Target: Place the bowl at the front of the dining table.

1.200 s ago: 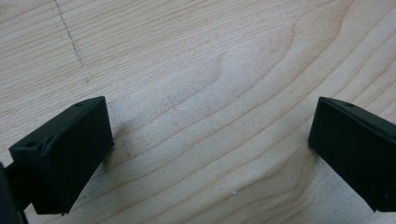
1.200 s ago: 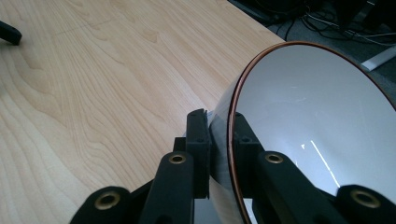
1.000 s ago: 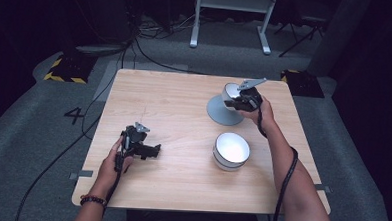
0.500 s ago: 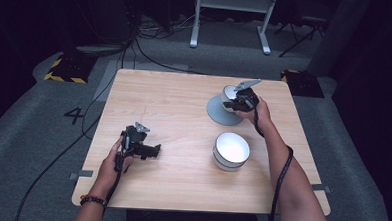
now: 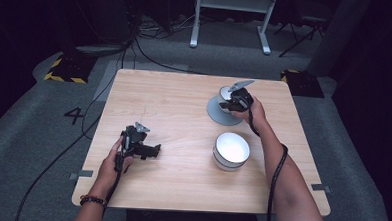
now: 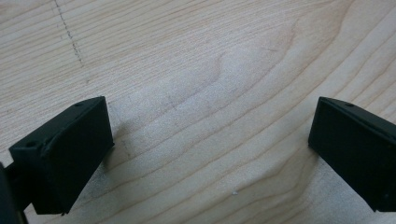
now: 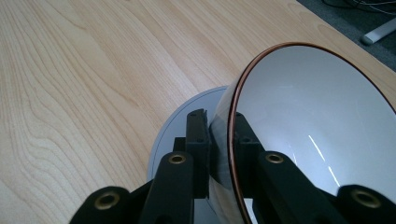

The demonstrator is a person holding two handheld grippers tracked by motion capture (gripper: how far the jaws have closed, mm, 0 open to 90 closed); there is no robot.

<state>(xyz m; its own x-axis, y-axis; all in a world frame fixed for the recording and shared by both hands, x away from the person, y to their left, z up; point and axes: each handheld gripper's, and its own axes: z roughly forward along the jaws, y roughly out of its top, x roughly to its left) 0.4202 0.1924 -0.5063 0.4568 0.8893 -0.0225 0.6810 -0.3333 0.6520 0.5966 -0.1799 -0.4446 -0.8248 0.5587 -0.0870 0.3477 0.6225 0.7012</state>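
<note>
R gripper [image 5: 228, 103] is clenched on the wall of a small white ceramic bowl with a thin brown rim [image 7: 322, 116]: one jaw inside, one outside, pinching the rim edge-on. The bowl hangs tilted, its mouth turned to one side, directly above a flat round grey plate [image 5: 223, 115] at the far right of the table. In the right gripper view the plate [image 7: 187, 126] sits just under the jaws, so the bowl's base looks near it, maybe not yet resting; contact can't be told. The relation that counts: the plate lies straight below the bowl, and the R hand is the one on it. Likely next is lowering and levelling the bowl onto the plate.

L gripper [image 5: 154, 150] rests at the near left, well apart from the crockery, jaws spread wide, holding nothing, with bare wood between them.

Farther out: a second white round bowl with a dark band [image 5: 231, 150] stands upright near right, between the plate and the table's near edge. The light wooden table [image 5: 174, 99] carries nothing else.
</note>
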